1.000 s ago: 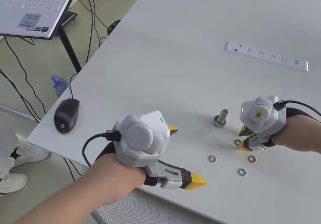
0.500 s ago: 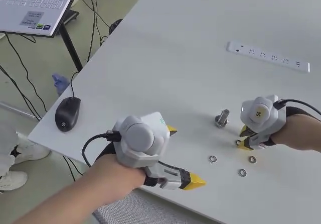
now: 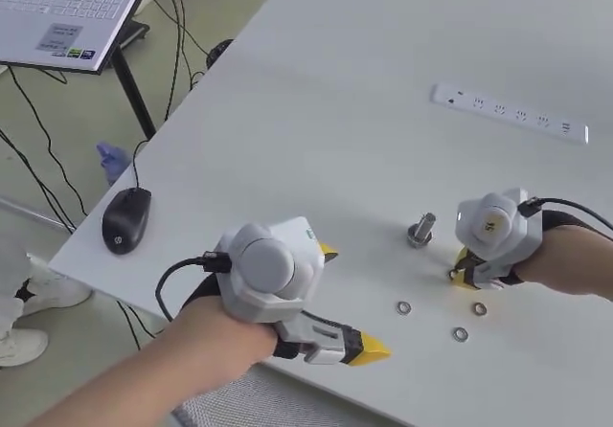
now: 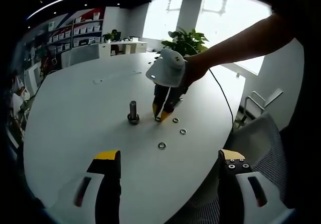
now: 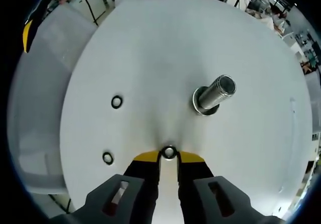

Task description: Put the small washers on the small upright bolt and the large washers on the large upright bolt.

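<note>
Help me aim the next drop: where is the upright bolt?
The upright bolt stands on the white table in the head view, just left of the right gripper, whose jaws pinch a washer; three loose washers lie nearer the person.

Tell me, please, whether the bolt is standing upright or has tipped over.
Upright. The bolt stands on its wide end on the table, with its shaft pointing straight up; the left gripper view shows the same.

Wide open tabletop [image 3: 335, 130] — upright bolt [image 3: 420, 229] rises beside the right gripper [image 3: 458, 272].
</note>
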Motion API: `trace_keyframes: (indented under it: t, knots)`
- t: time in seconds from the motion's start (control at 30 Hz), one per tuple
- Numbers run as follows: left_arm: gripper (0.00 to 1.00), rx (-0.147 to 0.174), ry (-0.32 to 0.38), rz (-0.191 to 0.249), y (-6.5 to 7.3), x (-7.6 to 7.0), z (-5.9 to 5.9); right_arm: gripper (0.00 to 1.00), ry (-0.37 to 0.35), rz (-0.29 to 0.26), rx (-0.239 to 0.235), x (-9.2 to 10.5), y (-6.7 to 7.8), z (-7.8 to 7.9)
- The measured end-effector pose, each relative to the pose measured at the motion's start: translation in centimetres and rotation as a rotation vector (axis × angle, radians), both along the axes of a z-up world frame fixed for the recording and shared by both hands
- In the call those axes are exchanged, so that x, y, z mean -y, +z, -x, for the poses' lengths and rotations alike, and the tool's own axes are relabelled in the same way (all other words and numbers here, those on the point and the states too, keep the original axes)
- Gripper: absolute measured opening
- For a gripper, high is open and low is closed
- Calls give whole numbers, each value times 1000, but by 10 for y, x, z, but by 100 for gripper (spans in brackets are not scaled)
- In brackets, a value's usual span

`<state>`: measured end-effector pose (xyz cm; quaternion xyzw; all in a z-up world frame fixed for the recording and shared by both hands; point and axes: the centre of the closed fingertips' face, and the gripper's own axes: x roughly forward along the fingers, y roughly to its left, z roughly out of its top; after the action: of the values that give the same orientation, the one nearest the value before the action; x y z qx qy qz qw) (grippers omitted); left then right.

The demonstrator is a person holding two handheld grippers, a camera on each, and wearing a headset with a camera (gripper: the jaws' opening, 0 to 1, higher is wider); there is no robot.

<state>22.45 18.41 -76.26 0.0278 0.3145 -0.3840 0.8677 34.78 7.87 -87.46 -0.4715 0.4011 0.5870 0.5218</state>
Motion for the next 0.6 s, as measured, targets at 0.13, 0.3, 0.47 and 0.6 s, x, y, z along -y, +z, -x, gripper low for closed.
trace_keyframes:
  t: [0.13, 0.3, 0.47, 0.6]
  knots:
    - [79, -3, 1, -1, 0, 1, -1, 13, -7, 24, 14, 1, -3, -3]
    - [79, 2, 5, 5, 2, 1, -2, 13, -42, 22, 0, 1, -5, -6]
    - [78, 3, -3, 0, 1, 0, -2, 13, -60, 30, 3, 0, -5, -7]
    - [78, 3, -3, -4, 2, -2, -2, 13, -103, 9, -21, -1, -5, -6]
